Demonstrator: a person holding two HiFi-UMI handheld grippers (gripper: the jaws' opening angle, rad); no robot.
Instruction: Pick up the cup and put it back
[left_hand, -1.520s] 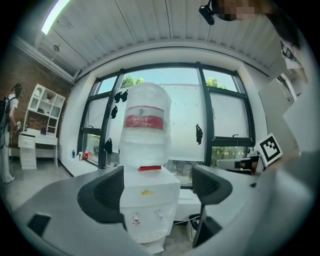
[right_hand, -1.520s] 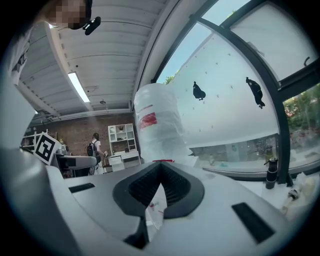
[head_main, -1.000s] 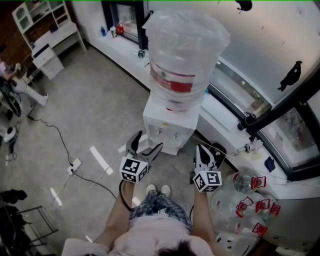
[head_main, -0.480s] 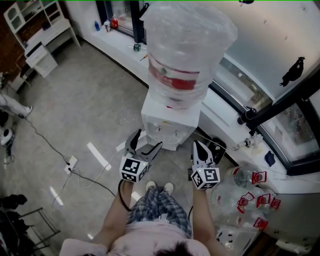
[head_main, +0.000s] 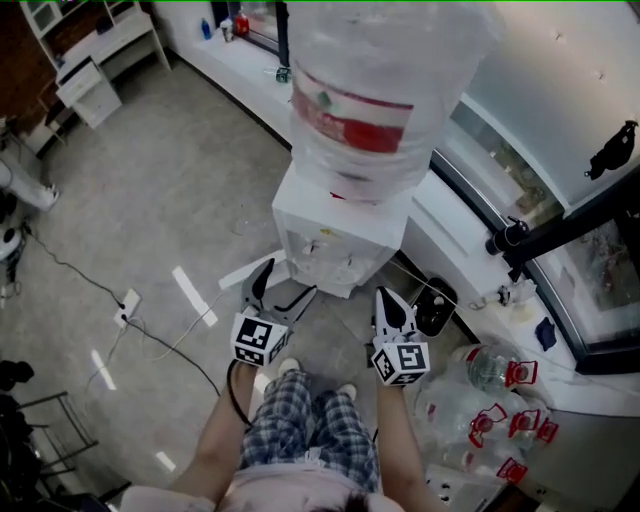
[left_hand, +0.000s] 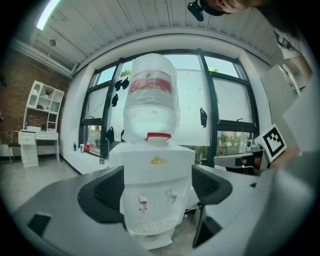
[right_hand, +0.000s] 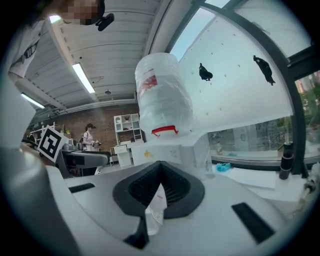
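No cup shows in any view. A white water dispenser (head_main: 335, 245) with a big clear bottle (head_main: 375, 90) on top stands in front of me. My left gripper (head_main: 287, 282) is open and empty, pointing at the dispenser's front from a short way off. In the left gripper view the dispenser (left_hand: 155, 195) with its two taps fills the gap of the left gripper (left_hand: 156, 192). My right gripper (head_main: 390, 298) is held beside it, at the dispenser's right corner. In the right gripper view the right gripper (right_hand: 159, 187) has its pads pressed together at the tips, holding nothing.
Several empty water bottles (head_main: 490, 400) lie on the floor at the right. A white window ledge (head_main: 470, 270) runs behind the dispenser. A power strip and cable (head_main: 125, 303) cross the floor at the left. A white shelf unit (head_main: 95, 50) stands far left.
The dispenser now looks nearer and larger. Both grippers sit slightly lower and further left in the head view. Their jaws have not changed.
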